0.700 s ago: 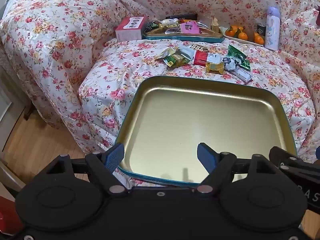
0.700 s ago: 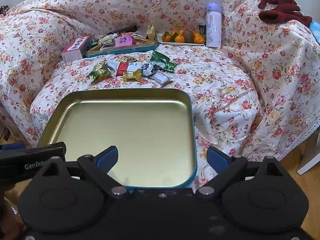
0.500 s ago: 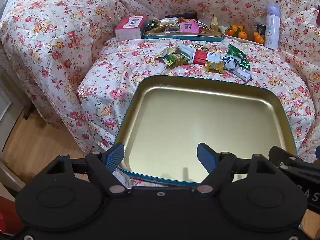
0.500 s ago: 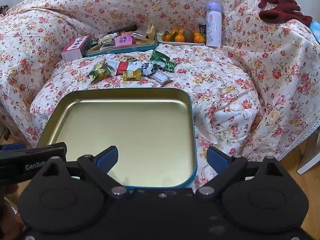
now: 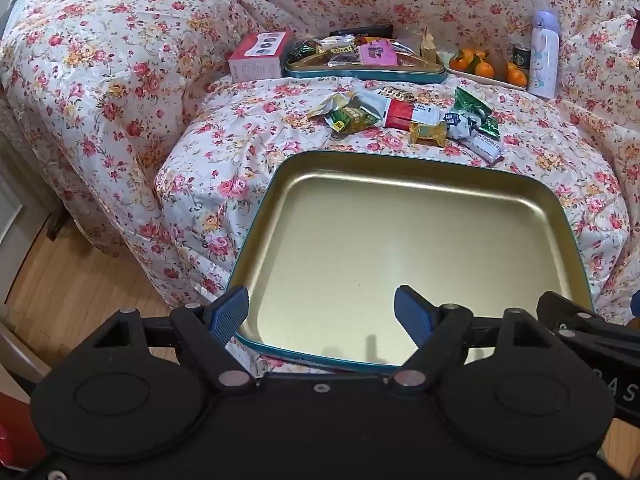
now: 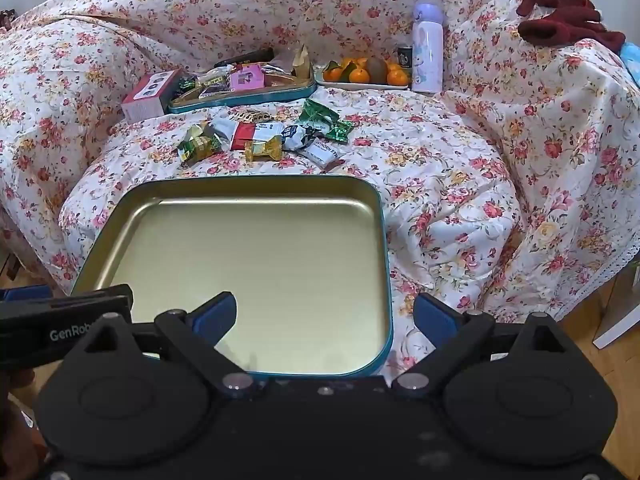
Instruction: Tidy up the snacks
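Left gripper (image 5: 320,312): jaws spread wide, nothing between the blue pads; it hangs tilted down over the near left part of the empty tray, one pad over the tray's left rim, the other over its floor. Whether a pad touches the rim cannot be told.
Right gripper (image 6: 326,316): jaws spread at their widest, holding nothing; its left pad sits over the tray floor, its right pad outside the tray's right rim, above the flowered cover.
Empty tray (image 6: 384,240): a gold-lined tin tray with a teal rim, lying on the front of the sofa seat, nothing in it.
Loose snacks (image 6: 264,136): a small heap of wrapped sweets and bars on the seat just beyond the tray's far edge, among them a gold-wrapped candy (image 5: 428,134) and a red-and-white bar (image 5: 404,114).
Second tray (image 5: 364,66): at the back of the seat, already holding packets.
Pink box (image 5: 258,58): just left of the second tray, touching or nearly so.
Oranges (image 6: 360,74): on a white plate to the right of the second tray.
Bottle (image 6: 428,50): pale purple, upright beside the oranges.
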Available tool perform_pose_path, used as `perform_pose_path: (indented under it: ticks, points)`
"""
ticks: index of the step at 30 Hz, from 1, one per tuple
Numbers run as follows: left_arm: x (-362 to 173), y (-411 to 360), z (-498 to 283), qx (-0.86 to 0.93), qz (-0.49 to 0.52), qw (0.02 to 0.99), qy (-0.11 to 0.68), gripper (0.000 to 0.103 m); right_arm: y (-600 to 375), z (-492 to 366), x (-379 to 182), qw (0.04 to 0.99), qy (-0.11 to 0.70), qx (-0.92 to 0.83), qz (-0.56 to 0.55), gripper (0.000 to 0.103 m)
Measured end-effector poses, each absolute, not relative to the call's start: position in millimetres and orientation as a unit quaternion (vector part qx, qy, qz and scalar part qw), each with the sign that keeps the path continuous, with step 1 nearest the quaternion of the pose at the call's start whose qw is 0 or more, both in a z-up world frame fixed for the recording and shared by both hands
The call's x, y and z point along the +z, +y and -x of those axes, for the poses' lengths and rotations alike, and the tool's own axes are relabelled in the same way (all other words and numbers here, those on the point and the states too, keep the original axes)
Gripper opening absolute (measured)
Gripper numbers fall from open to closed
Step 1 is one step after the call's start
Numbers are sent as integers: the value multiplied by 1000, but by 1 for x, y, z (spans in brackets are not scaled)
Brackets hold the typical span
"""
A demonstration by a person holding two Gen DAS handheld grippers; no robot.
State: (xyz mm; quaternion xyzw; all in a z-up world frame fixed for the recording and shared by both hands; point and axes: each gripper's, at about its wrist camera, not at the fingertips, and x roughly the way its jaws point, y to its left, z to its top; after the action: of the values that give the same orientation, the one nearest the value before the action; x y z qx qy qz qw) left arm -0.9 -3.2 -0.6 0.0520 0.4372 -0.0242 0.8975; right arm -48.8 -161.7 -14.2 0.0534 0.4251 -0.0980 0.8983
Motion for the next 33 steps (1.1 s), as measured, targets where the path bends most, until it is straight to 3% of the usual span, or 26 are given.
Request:
perform_pose_path:
  ticks: [33]
  points:
    - [-4,-5,3,-28,-51,895,443,81,-157,51,-12,898,426,-94,-52,100]
